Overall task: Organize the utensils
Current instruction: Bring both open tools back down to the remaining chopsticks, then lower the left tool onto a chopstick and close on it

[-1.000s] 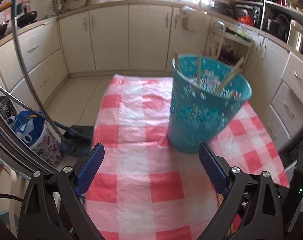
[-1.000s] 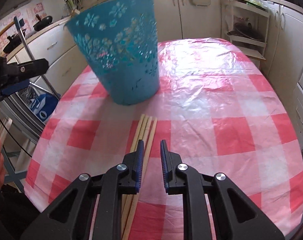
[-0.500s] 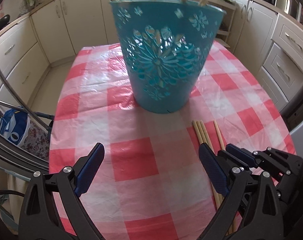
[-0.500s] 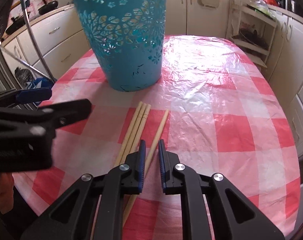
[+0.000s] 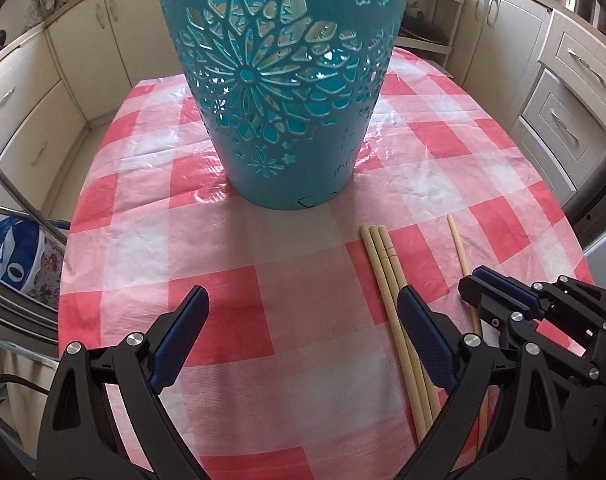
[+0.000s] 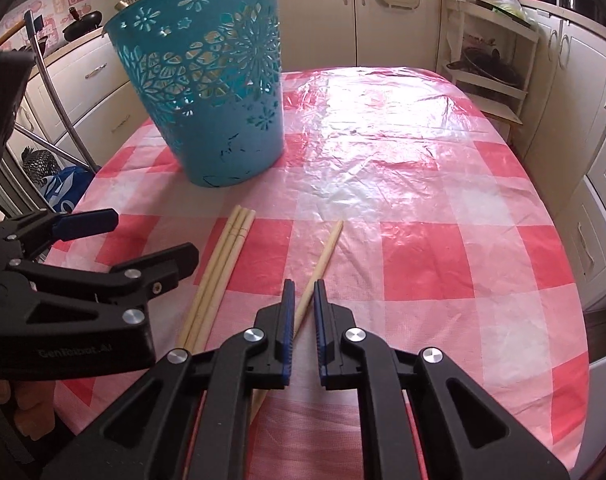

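A teal cut-out basket (image 5: pixel 287 120) (image 6: pixel 223 140) stands on the red-checked tablecloth (image 5: pixel 231 264), with sticks showing through its holes. In front of it three wooden chopsticks (image 5: pixel 387 280) (image 6: pixel 223 264) lie side by side. A single chopstick (image 5: pixel 459 248) (image 6: pixel 327 252) lies apart to their right. My right gripper (image 6: pixel 305 284) (image 5: pixel 477 280) is down on this single chopstick; its jaws are closing, with the stick slanting between the pads and touching both. My left gripper (image 5: pixel 303 296) (image 6: pixel 151 236) hangs wide open above the cloth, its right finger over the three chopsticks.
Cream kitchen cabinets (image 5: pixel 575 92) ring the table on all sides. A metal chair frame (image 6: pixel 59 100) and a blue bag (image 5: pixel 11 256) sit off the table's left edge. A white shelf rack (image 6: pixel 491 72) stands at the far right.
My left gripper has come down and closer, so the basket now fills its view. One chopstick has slid right, apart from the other three. The right jaws have narrowed around it.
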Motion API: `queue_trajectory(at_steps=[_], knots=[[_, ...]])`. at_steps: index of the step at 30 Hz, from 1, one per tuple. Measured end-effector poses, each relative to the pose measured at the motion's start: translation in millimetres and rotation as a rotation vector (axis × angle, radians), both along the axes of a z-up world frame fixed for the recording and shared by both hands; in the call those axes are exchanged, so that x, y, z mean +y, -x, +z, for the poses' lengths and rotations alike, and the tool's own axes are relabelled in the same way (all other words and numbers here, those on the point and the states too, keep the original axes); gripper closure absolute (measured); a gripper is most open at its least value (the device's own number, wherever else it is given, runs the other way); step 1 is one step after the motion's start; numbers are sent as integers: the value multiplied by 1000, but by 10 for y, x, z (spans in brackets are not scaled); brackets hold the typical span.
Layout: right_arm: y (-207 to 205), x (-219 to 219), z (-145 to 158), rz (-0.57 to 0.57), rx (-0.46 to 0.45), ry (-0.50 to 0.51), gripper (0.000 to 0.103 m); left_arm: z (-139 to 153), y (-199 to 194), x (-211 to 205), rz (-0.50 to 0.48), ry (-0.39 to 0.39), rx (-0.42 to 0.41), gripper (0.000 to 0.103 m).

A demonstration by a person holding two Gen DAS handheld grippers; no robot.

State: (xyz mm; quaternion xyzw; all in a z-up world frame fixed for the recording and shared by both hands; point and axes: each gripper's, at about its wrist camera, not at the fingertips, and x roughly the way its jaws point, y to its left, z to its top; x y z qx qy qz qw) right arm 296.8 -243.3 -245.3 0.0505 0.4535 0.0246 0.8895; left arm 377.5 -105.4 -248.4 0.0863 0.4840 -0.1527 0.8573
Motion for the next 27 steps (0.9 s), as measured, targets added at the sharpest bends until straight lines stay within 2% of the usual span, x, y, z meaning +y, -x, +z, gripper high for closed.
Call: queue_trajectory(at_steps=[15,27], knots=[[-14,-56,8,-8,13,-9,93,-90,-2,-36,11,-50,-4,12],[-19,-75,1,-15,15,-6,93,-98,20,-50,6,-54,4,12]])
